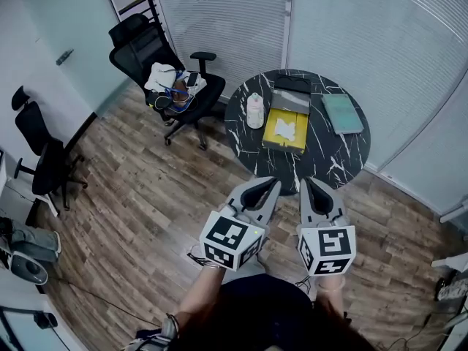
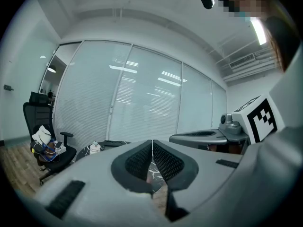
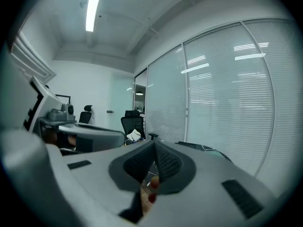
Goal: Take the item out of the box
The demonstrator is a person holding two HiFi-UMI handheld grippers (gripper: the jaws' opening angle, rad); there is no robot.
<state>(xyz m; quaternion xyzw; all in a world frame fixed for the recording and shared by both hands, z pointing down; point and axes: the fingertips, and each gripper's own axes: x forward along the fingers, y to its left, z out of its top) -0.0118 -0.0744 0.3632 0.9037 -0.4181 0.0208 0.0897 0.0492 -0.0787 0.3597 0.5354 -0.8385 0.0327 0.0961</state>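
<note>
At the tips, both pairs of jaws are pressing together with nothing caught between them: the left gripper (image 2: 152,142) is showing its ribbed pads meeting along a thin seam, and the right gripper (image 3: 154,143) is doing the same. Both grippers are hanging side by side, just apart, close to the person's body and over the wood floor (image 1: 146,196). Their tips are pointing toward the round marbled table (image 1: 333,163), short of its near edge. Each marker cube is facing up at the head camera.

On the table, well ahead of the grippers, the box (image 1: 270,141) is lying open. Its yellow inside is showing, and its dark lid (image 1: 291,86) is lying back toward the blinds (image 1: 219,20). The white item (image 1: 287,129) is resting inside the box, near its middle. A white bottle (image 1: 254,110) is standing just left of the box, and a teal book (image 1: 342,113) is lying to its right, apart from it.

Off to the left, a black chair (image 1: 135,46) is carrying a white cloth (image 1: 162,75) and some small things on its seat. A second chair (image 1: 44,163) is standing near the far left wall.
</note>
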